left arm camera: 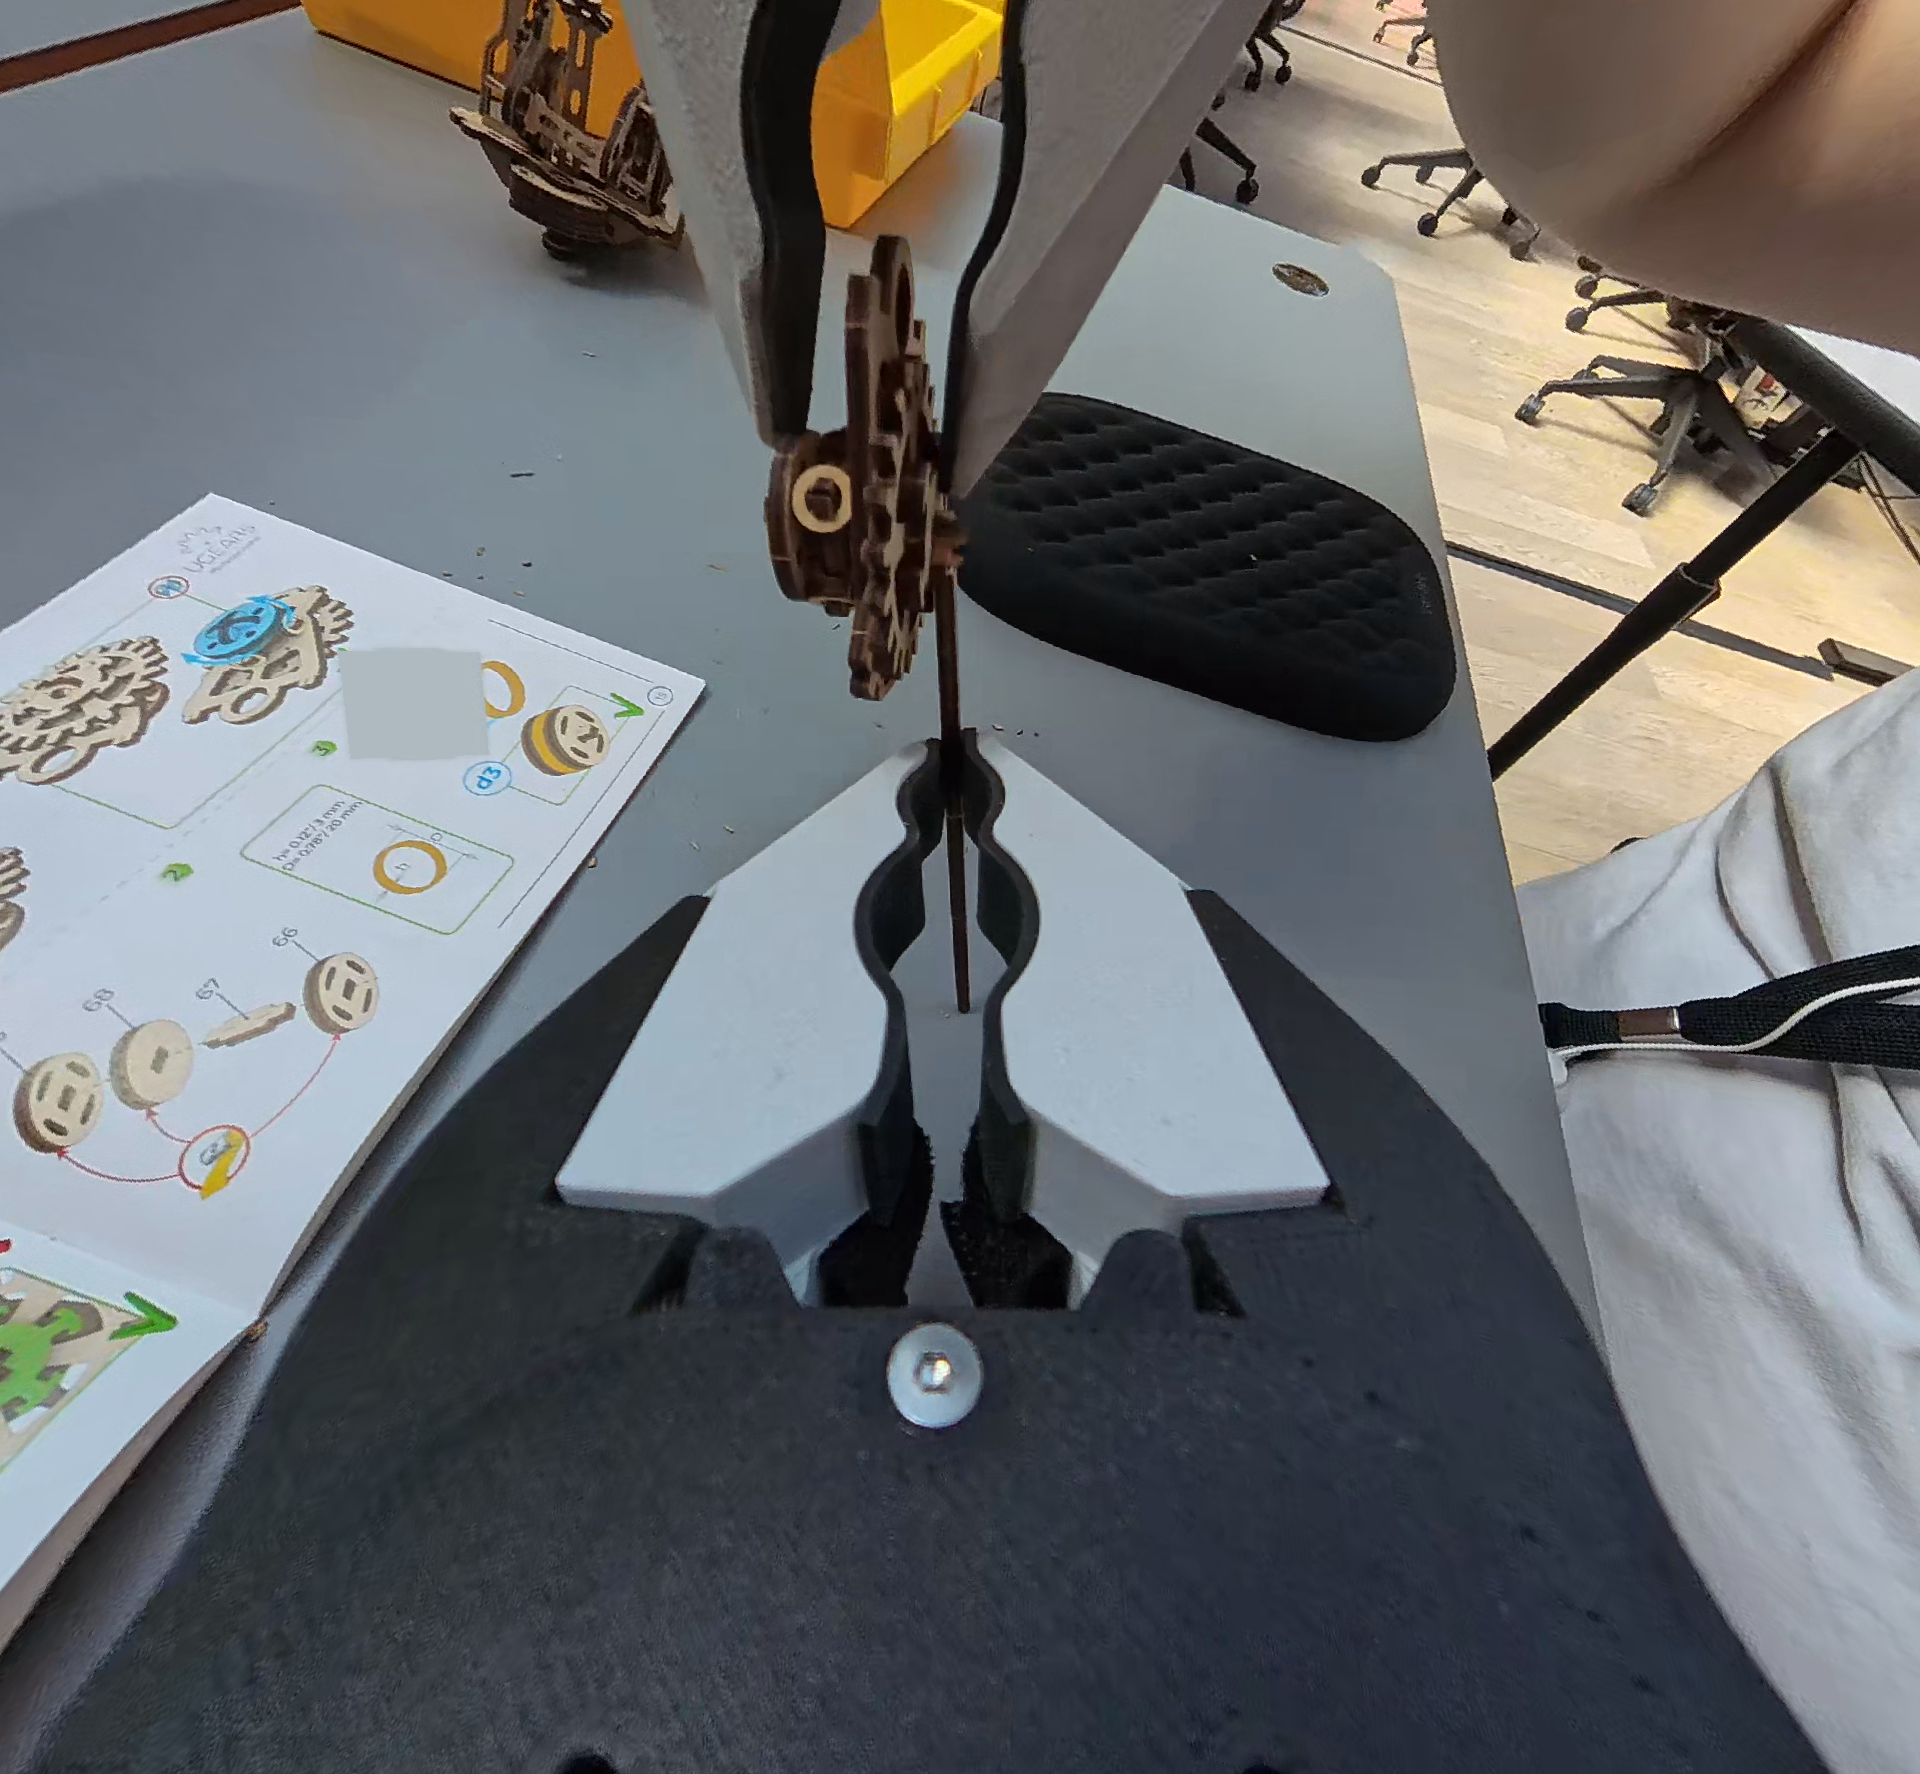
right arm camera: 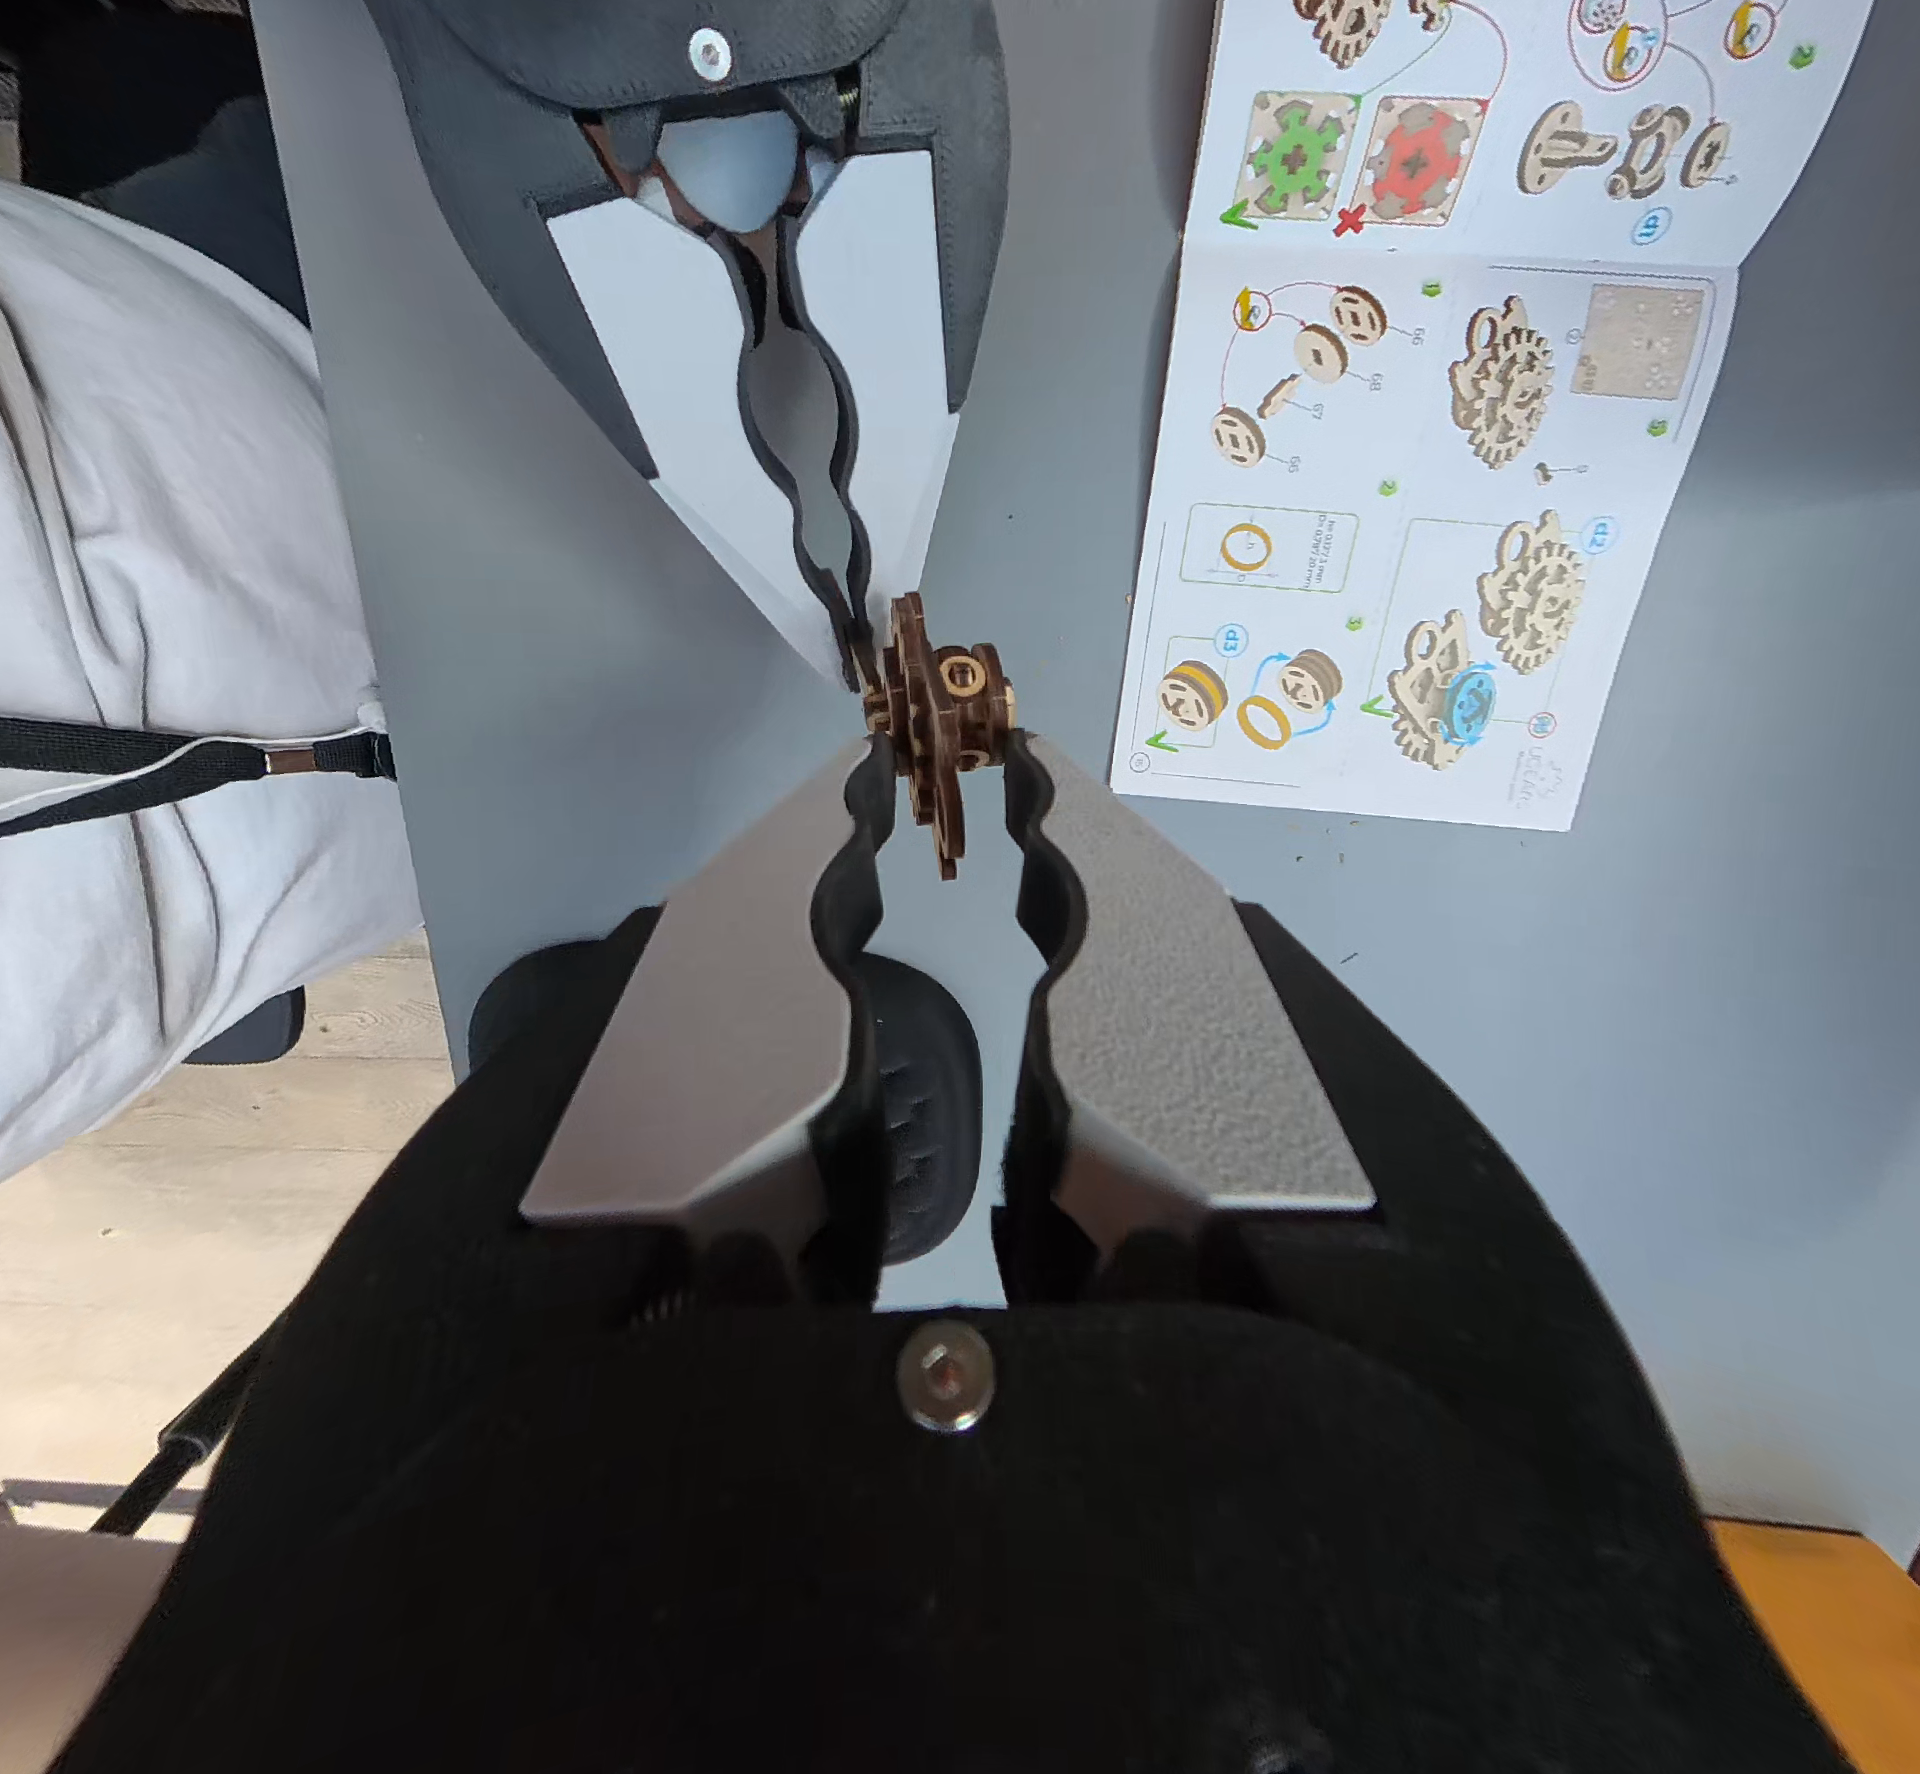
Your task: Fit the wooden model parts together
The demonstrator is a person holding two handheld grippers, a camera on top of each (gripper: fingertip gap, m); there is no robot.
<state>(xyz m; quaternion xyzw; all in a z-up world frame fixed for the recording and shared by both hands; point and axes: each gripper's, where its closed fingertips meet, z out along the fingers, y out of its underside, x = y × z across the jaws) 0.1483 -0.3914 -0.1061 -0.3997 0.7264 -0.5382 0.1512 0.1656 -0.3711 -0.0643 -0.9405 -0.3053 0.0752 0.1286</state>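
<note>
Dark laser-cut plywood is what both my tools have hold of. My right gripper [right arm camera: 940, 753] is closed onto the gear assembly [right arm camera: 940, 722], one pad against the round hub and the other against the toothed plate, so the piece is held above the grey table [left arm camera: 364, 353] with its teeth edge-on to me. My left gripper [left arm camera: 954, 753] is pinched almost fully together on a thin flat wooden part [left arm camera: 951, 851], seen edge-on as a dark sliver running between the pads and meeting the lower edge of the gear assembly. I judge I hold them this way so the thin part lines up with a slot in the assembly and can be pushed home; whether it is already seated I cannot tell.

The open instruction booklet [left arm camera: 312, 841] lies flat on the table to the left of the gear assembly, in the left wrist view, within easy glance. Beyond the assembly stands a built wooden ship model [left arm camera: 566, 114], and behind that a yellow bin [left arm camera: 904, 62]; its inside shows no contents from here. A black mesh pad [left arm camera: 1205, 561] lies just right of the assembly.
</note>
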